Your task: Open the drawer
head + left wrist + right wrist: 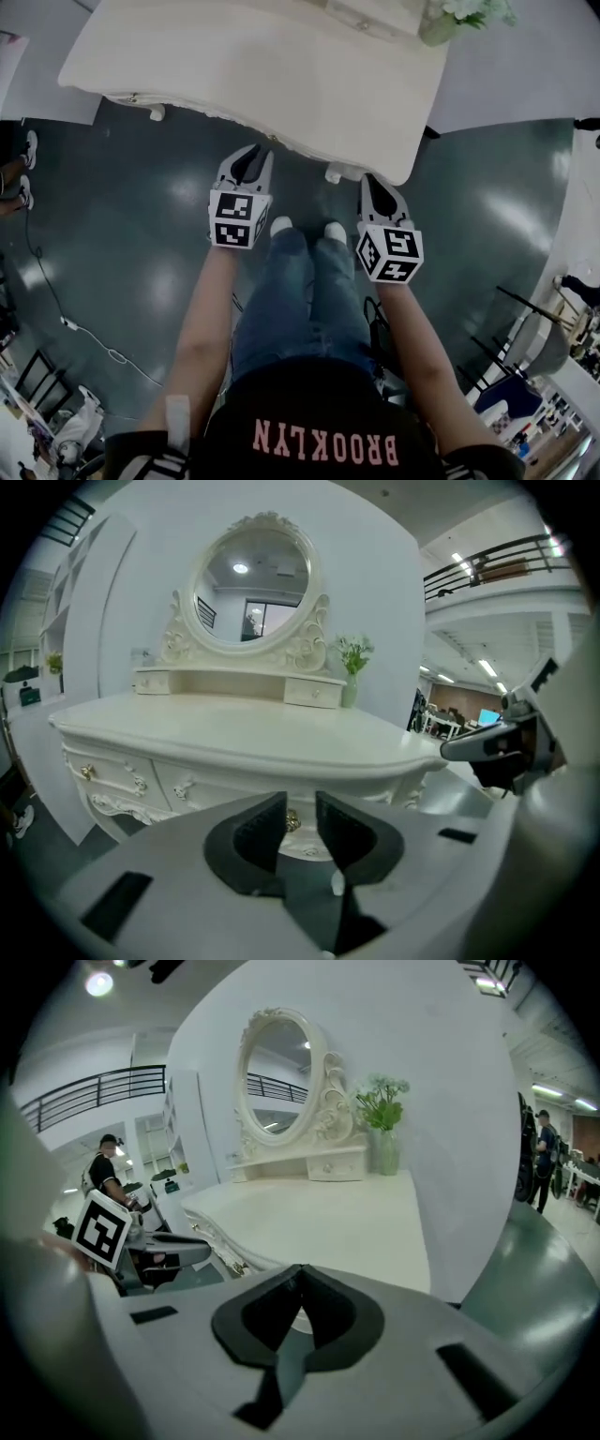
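A white dressing table with a carved front stands before me. In the left gripper view its drawers carry small brass knobs. One knob shows in the narrow gap between the jaws of my left gripper, some way beyond them. That gripper is open with nothing held. From above, the left gripper hangs just short of the table's front edge, which hides the drawer fronts. My right gripper sits near the table's right corner. Its jaws meet at the tips, empty.
An oval mirror and a vase of flowers stand at the table's back, with small upper drawers. The person's legs stand between the grippers. A cable lies on the dark floor at left. Chairs stand at right.
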The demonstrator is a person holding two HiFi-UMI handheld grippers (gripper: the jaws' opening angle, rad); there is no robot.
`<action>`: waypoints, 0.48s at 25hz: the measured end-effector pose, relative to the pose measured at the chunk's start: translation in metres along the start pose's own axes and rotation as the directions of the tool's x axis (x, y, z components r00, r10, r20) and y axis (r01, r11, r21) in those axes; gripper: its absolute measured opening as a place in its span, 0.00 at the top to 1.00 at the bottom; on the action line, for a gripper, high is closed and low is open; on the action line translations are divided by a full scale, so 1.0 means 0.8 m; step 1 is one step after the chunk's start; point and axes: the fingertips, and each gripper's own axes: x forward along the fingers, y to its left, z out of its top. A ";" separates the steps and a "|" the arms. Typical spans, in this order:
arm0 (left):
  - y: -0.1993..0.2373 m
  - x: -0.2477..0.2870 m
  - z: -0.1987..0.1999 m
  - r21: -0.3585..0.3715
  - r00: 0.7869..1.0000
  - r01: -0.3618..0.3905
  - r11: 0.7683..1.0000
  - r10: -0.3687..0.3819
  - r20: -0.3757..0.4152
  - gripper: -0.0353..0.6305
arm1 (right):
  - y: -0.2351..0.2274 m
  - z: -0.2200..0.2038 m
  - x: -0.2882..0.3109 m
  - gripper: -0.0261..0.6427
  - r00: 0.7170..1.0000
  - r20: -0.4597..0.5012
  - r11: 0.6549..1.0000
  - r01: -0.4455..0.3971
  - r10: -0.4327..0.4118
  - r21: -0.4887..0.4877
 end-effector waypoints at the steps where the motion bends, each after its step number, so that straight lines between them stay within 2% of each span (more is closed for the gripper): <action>1: -0.002 0.006 -0.008 0.000 1.000 0.018 1.000 -0.018 -0.024 0.78 | -0.002 -0.007 0.001 0.97 1.000 -0.007 1.000 0.016 -0.015 0.016; 2: -0.003 0.011 -0.015 0.000 0.998 0.033 0.999 -0.033 -0.046 0.72 | -0.002 -0.013 0.001 0.97 1.000 -0.015 0.999 0.028 -0.028 0.031; 6: 0.001 0.030 -0.034 0.009 0.996 0.039 0.999 -0.038 -0.086 0.72 | -0.004 -0.034 0.005 0.97 0.998 -0.039 0.996 0.060 -0.057 0.068; 12: 0.018 0.067 -0.055 0.066 0.993 -0.003 0.998 0.011 -0.119 0.72 | -0.025 -0.082 0.018 0.97 0.983 -0.111 0.981 0.158 -0.145 0.114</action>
